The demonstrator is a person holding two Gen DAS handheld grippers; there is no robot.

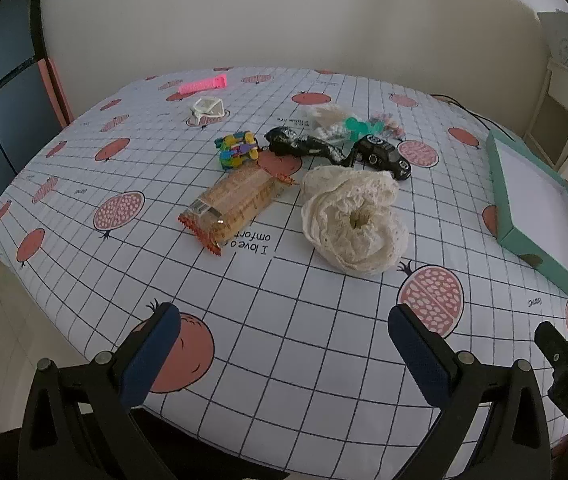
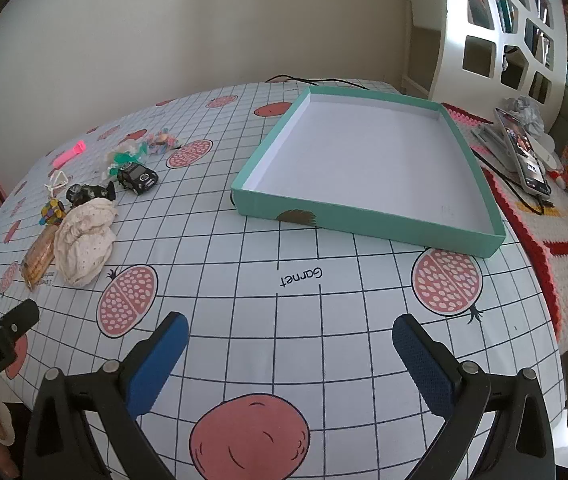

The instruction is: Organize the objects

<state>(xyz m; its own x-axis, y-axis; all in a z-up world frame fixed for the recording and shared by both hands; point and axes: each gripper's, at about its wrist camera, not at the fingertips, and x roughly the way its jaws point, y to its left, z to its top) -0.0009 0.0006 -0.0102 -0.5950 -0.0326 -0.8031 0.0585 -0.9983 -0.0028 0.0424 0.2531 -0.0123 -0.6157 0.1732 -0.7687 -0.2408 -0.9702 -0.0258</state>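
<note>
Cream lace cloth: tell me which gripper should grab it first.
Left. The cream lace cloth lies straight ahead of the open left gripper. From the right gripper, also open, it sits far to the side; the teal box faces that one.

Table (image 2: 324, 280) covered with white grid cloth printed with pomegranates. On it at left, clustered: cream lace bundle (image 1: 352, 220), biscuit packet (image 1: 232, 204), black toy car (image 1: 384, 156), colourful block toy (image 1: 238, 150), pink comb (image 1: 204, 85). At right, apart: teal tray (image 2: 368, 220), nothing inside.

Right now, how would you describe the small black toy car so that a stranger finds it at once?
Start at the shallow teal cardboard box on the gridded tablecloth. Go left to the pile of small things; the small black toy car sits on the pile's box-side edge. Only it has wheels and round headlights, unlike the crumpled black wrapper beside it.
</note>
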